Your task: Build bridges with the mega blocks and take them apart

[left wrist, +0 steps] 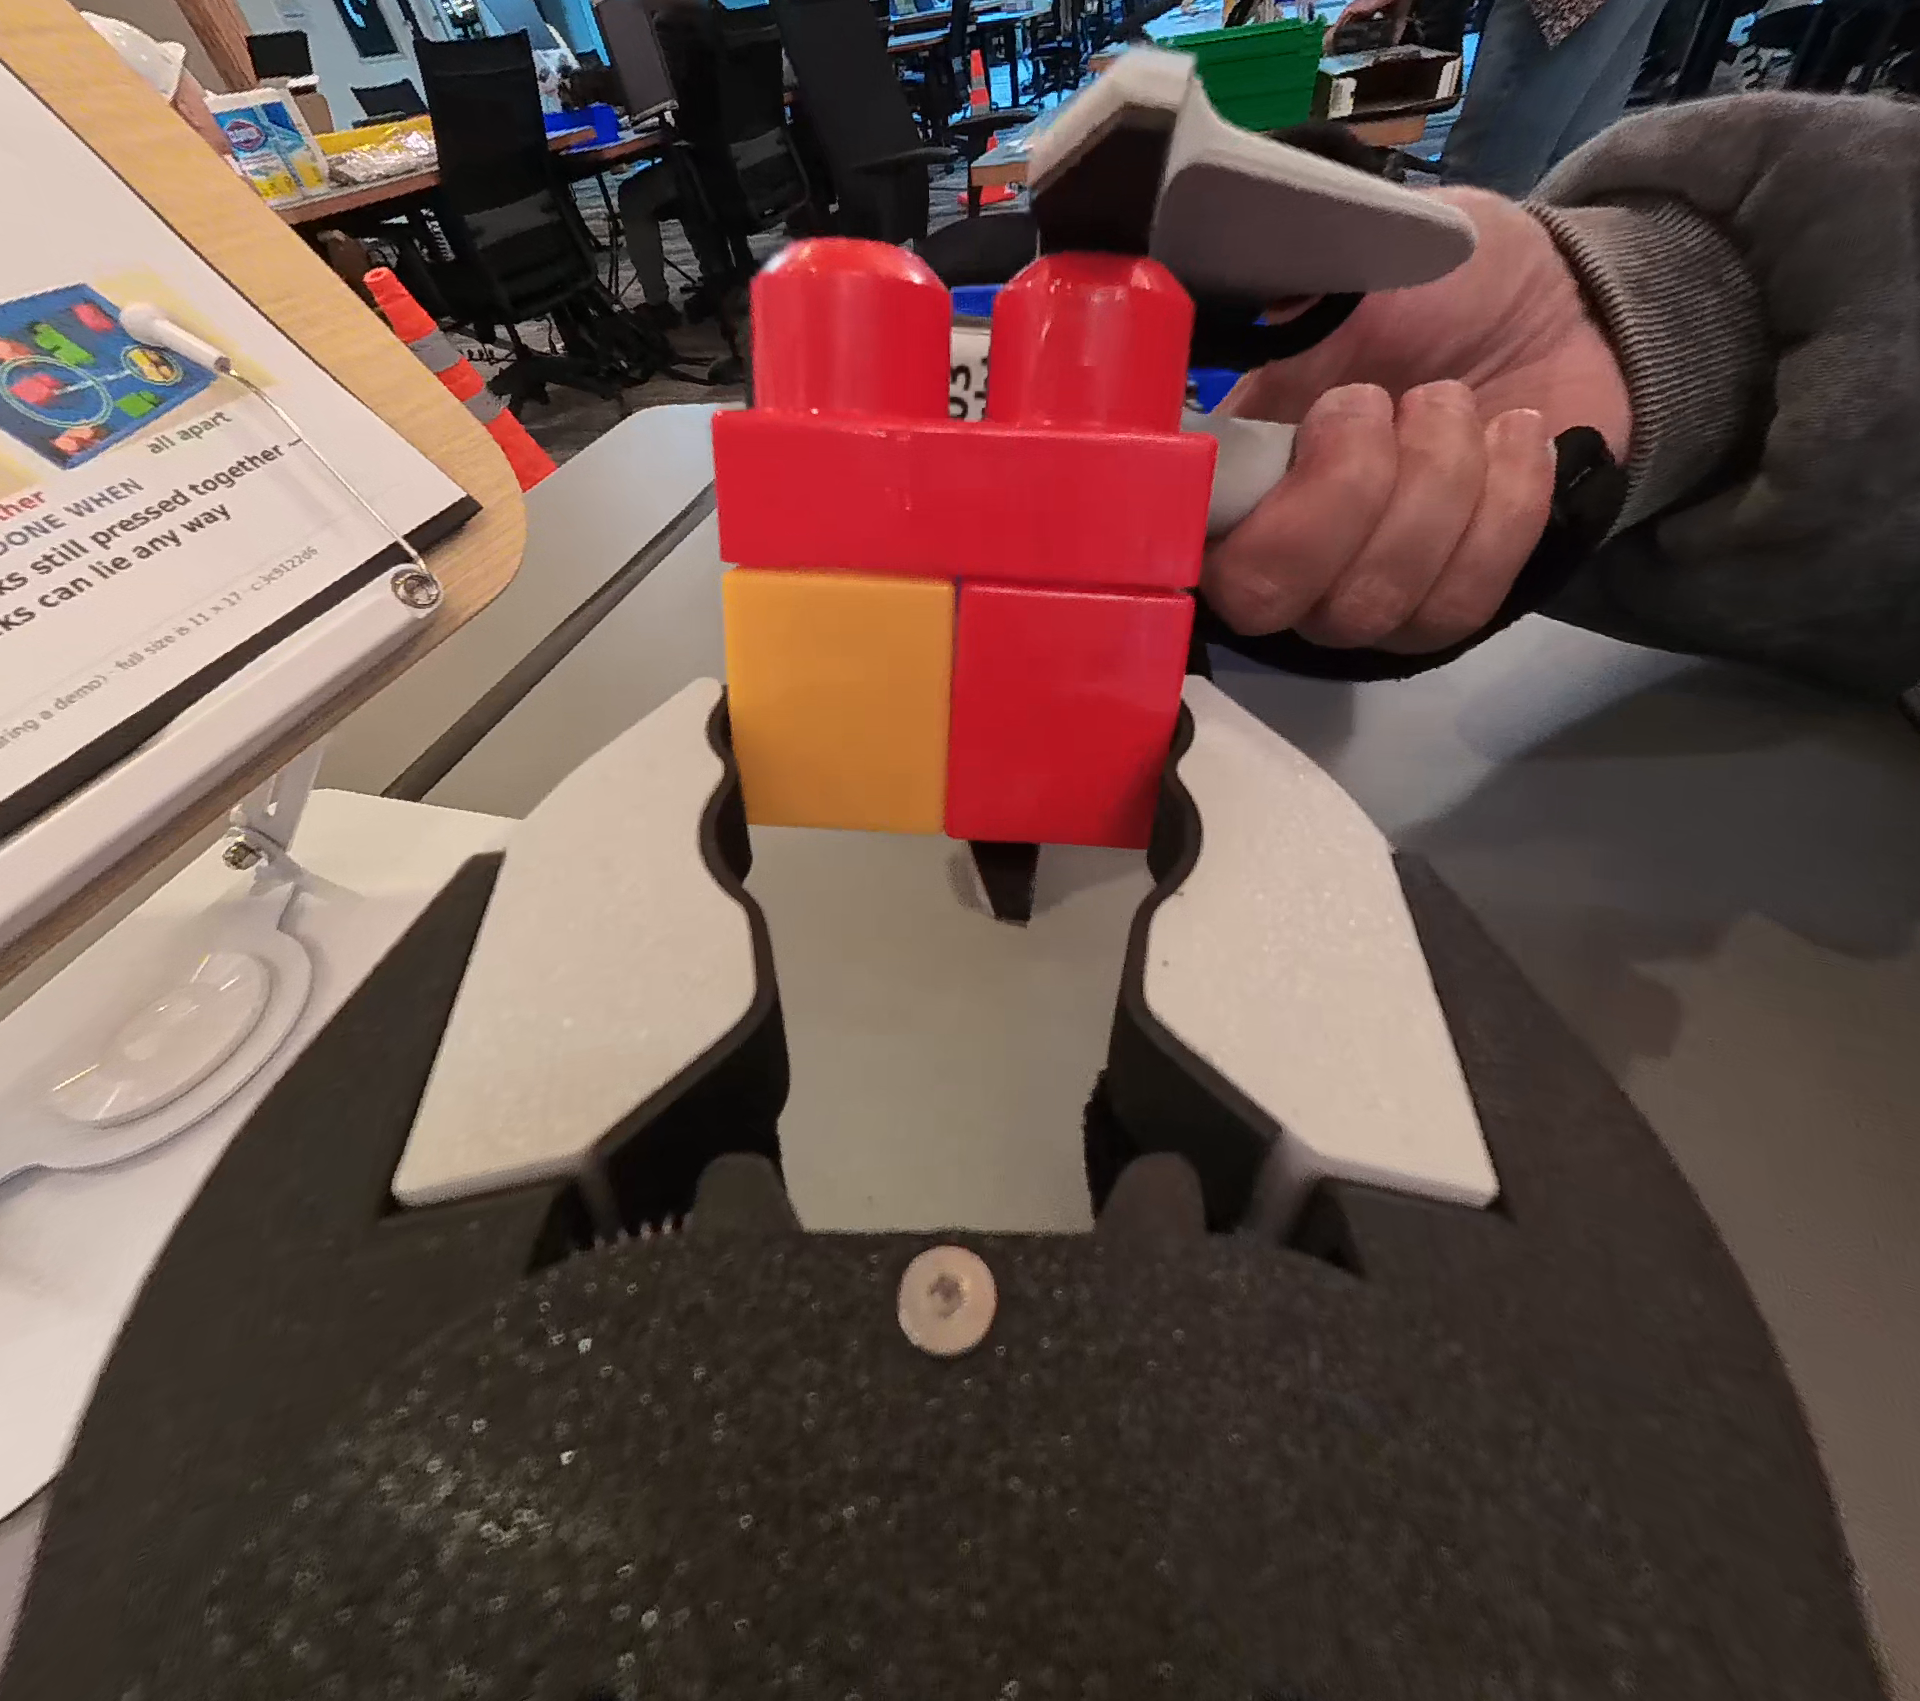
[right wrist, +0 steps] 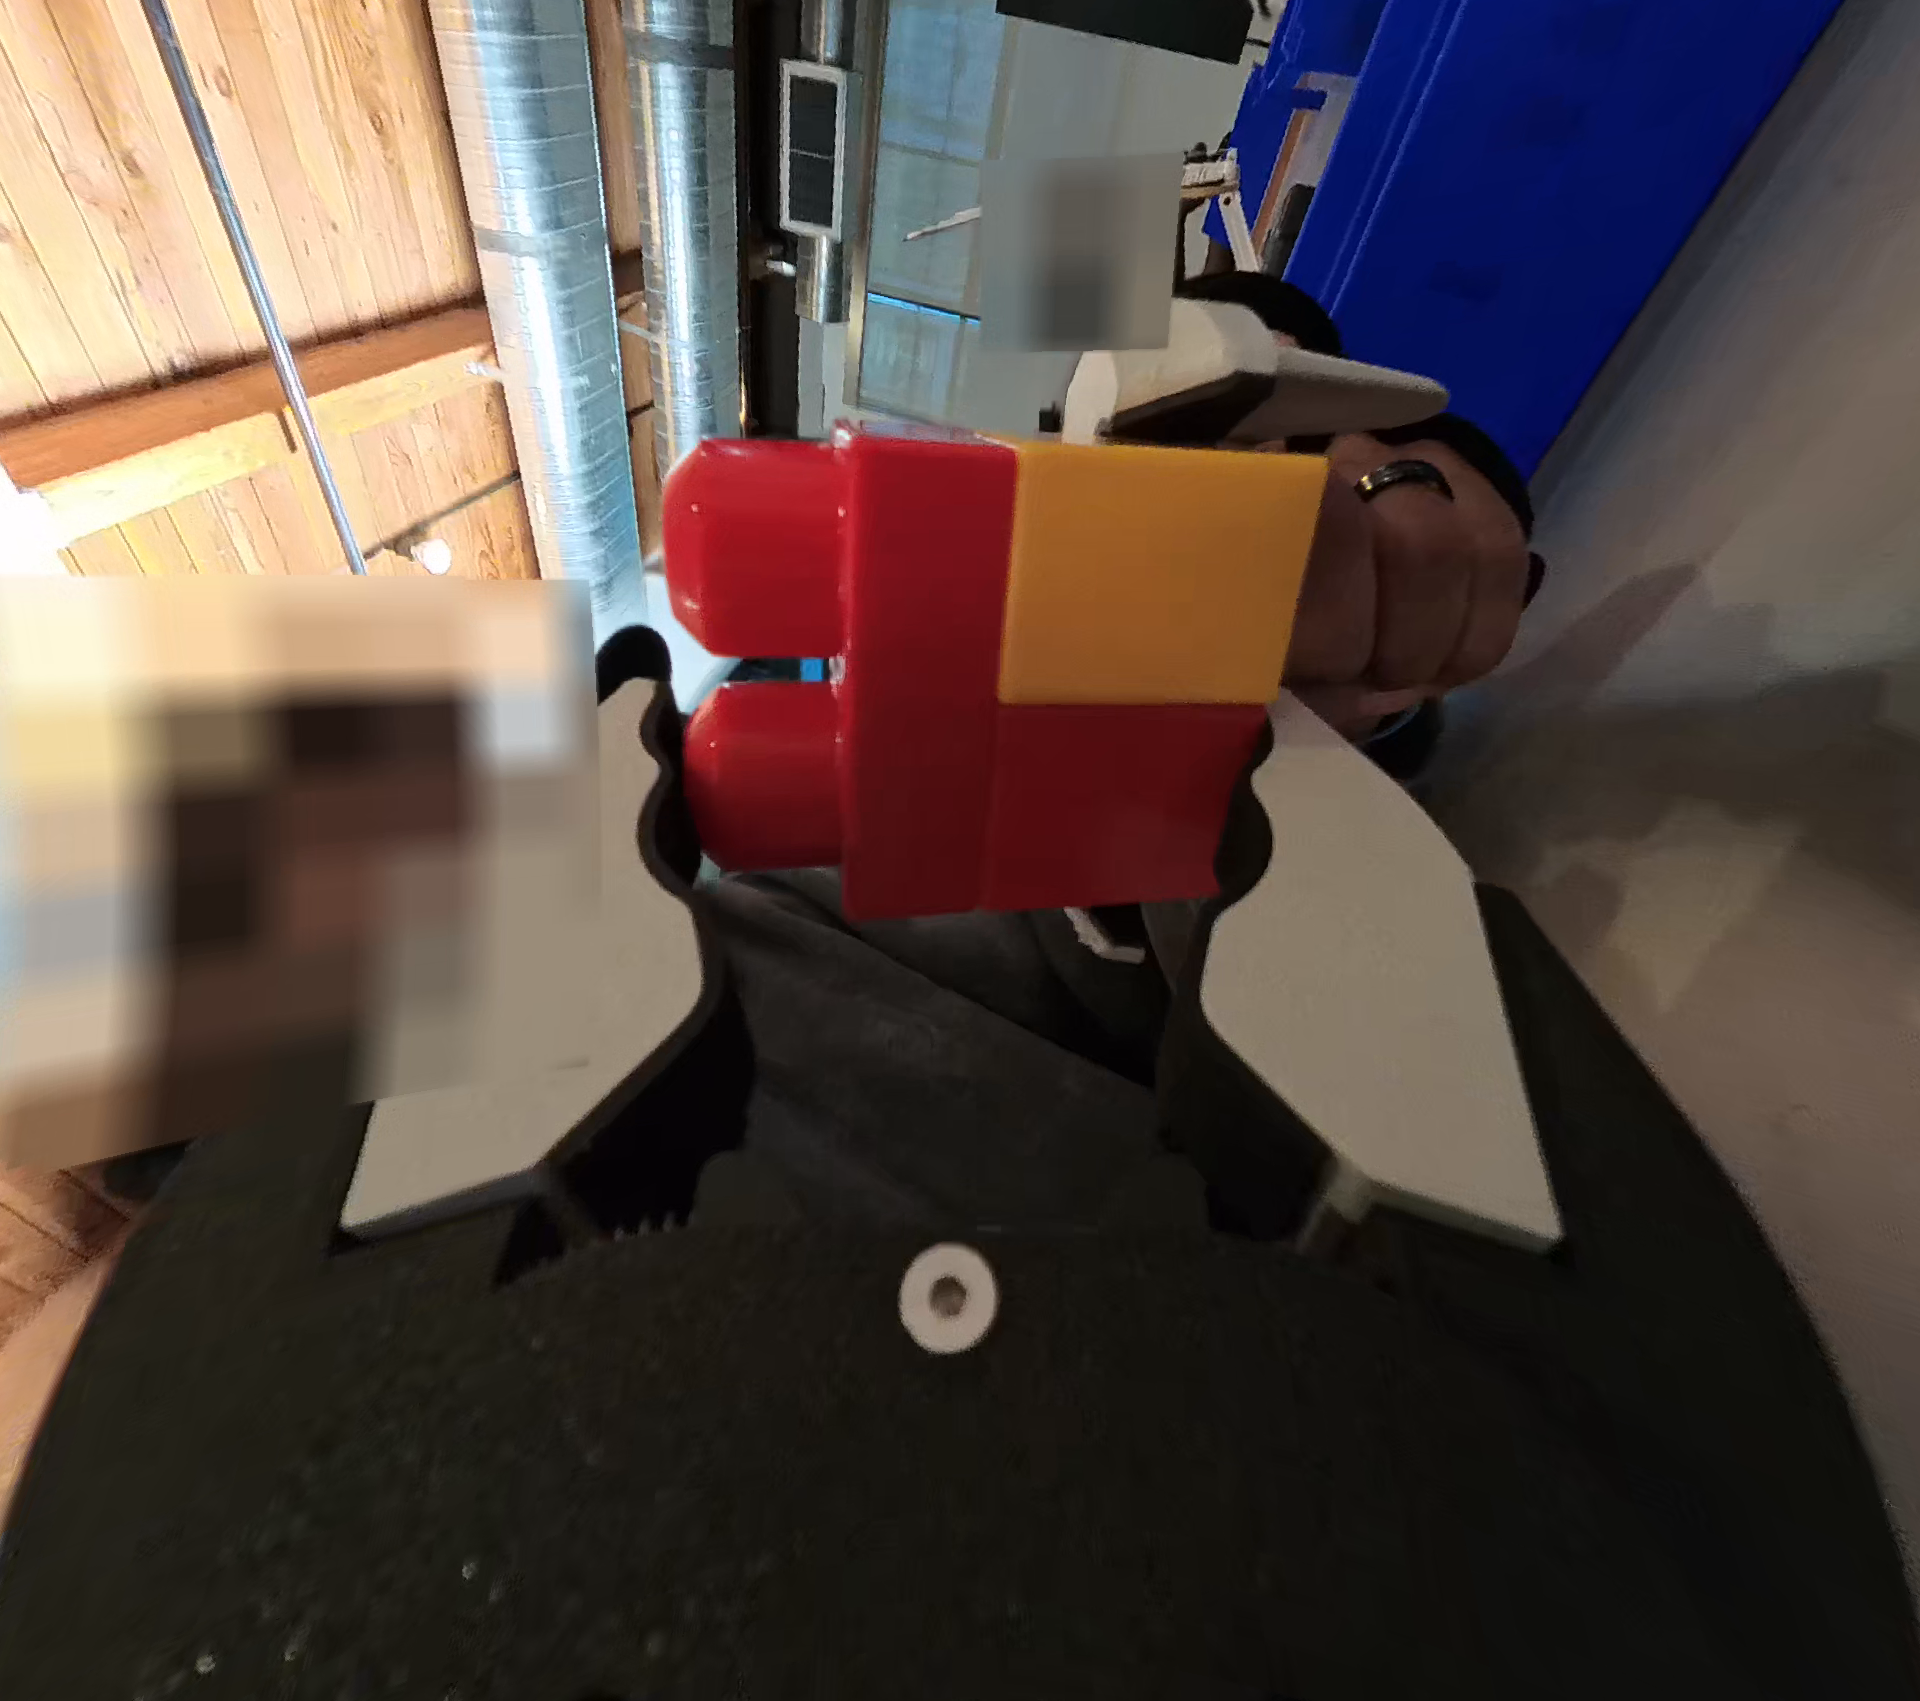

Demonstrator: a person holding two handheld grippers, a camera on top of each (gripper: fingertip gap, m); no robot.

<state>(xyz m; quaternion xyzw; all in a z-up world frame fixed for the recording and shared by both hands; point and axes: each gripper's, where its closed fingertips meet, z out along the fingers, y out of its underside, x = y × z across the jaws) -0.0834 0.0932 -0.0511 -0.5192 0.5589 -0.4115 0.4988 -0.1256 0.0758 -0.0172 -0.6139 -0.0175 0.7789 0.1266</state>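
A small bridge is held in the air between both grippers. A red two-stud block (left wrist: 966, 498) sits on a yellow block (left wrist: 836, 695) and a small red block (left wrist: 1065, 716). My left gripper (left wrist: 951, 758) is shut across the two lower blocks, one finger on each outer side. My right gripper (right wrist: 956, 778) comes from the far side, turned on its side. It is shut on the red column, one finger on a stud of the top block (right wrist: 914, 664) and one under the small red block (right wrist: 1122, 799). The yellow block (right wrist: 1153, 581) lies outside its jaws.
An instruction sheet on a wooden stand (left wrist: 156, 456) stands close at the left on a white base (left wrist: 156, 1028). The grey table (left wrist: 1610, 820) lies below. A person's hand (left wrist: 1403, 508) holds the right gripper. Blue bins (right wrist: 1610, 41) stand behind. There is about 4 centimetres between the tips of the two grippers.
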